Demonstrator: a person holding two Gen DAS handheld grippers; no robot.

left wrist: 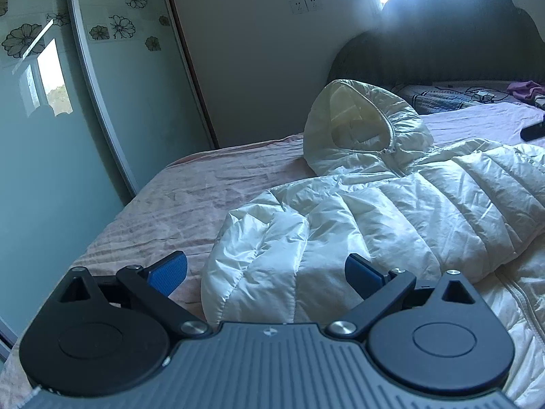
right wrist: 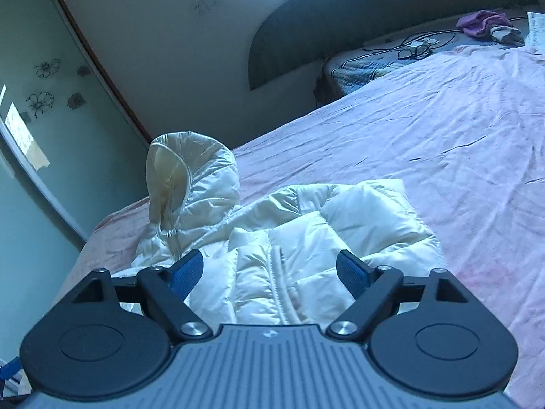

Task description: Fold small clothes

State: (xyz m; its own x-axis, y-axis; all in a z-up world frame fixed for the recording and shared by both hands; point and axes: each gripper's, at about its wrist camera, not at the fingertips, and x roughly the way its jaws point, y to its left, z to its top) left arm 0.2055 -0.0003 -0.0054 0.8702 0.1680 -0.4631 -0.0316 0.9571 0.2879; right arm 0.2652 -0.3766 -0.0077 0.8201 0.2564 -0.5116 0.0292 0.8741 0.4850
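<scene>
Left wrist view: left gripper (left wrist: 265, 274) has its jaws spread wide, blue pads (left wrist: 168, 272) clear of any cloth, nothing gripped. A folded sleeve bulge of the white puffer jacket (left wrist: 374, 211) lies between and just beyond the pads. The jacket lies on the pink bedsheet (left wrist: 190, 197) near the bed's left edge; its hood (left wrist: 361, 126) stands propped up toward the headboard (left wrist: 442, 51). A strip of bare sheet runs left of the jacket to the mattress edge, beyond which stands a sliding wardrobe door (left wrist: 68, 102) with flower decals.

Right wrist view: right gripper (right wrist: 270, 271) also has its jaws well apart, holding nothing; the jacket's zipper line (right wrist: 282, 286) runs up between the pads. The jacket's right edge ends at a folded quilted panel (right wrist: 391, 218). To the right of it a wide stretch of wrinkled sheet lies open. Far corner near the headboard: a quilted blue blanket (right wrist: 361, 64), tangled cables (right wrist: 419, 47) and a purple cloth (right wrist: 483, 24), all well apart from the jacket.
</scene>
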